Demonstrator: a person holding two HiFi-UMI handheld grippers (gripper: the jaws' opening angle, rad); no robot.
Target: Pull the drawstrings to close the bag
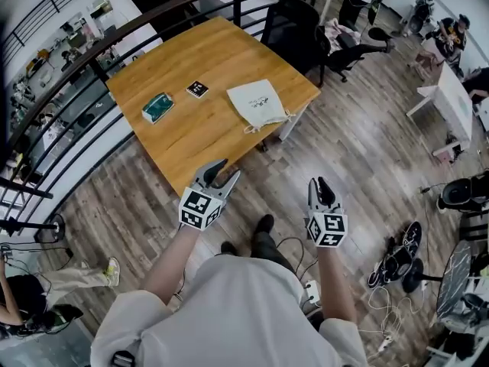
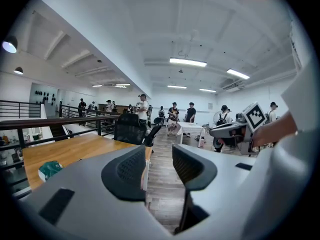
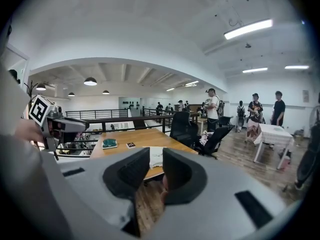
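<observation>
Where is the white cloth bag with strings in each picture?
Head view: the white cloth drawstring bag lies upper middle, near the light wooden table's right edge.
Left gripper view: not visible.
Right gripper view: centre, slightly low, on that table.
Shared landmark: the teal packet on the table.

Print on the bag (image 1: 258,102) is too small to read, and the right tongs (image 3: 156,156) cover part of it.

a wooden table (image 1: 206,132) stands on plank floor (image 1: 359,159) beside a black railing (image 1: 237,6), a black office chair (image 1: 294,29) just beyond.
</observation>
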